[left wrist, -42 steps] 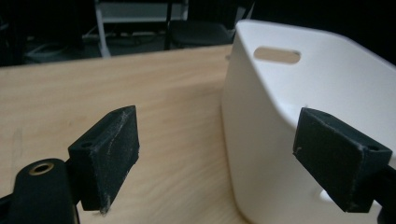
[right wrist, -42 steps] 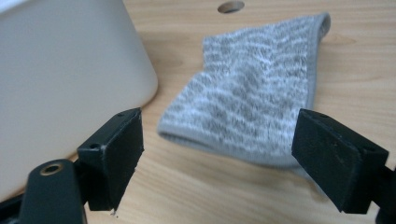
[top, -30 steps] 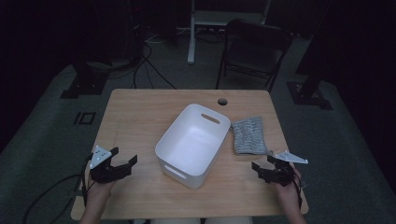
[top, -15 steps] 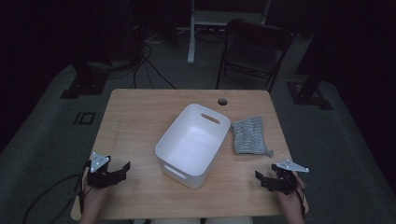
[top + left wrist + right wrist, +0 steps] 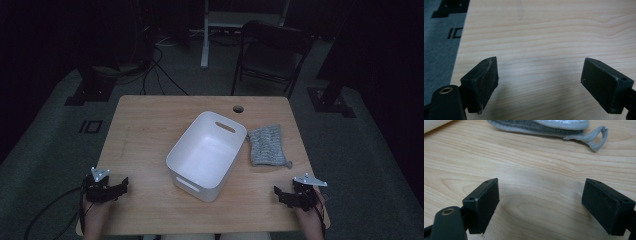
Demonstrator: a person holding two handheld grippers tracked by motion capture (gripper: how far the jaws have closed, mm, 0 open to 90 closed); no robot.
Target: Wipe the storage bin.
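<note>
Grey knitted cloth [image 5: 541, 126] is cut off above right gripper [image 5: 540, 205]; left gripper [image 5: 539, 85] well apart. Both held wide open, empty.

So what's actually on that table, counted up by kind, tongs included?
White bin: 1
Grey knitted cloth: 1
Black tongs: 2, the left tongs and the right tongs, both open and holding nothing
Total: 4
</note>
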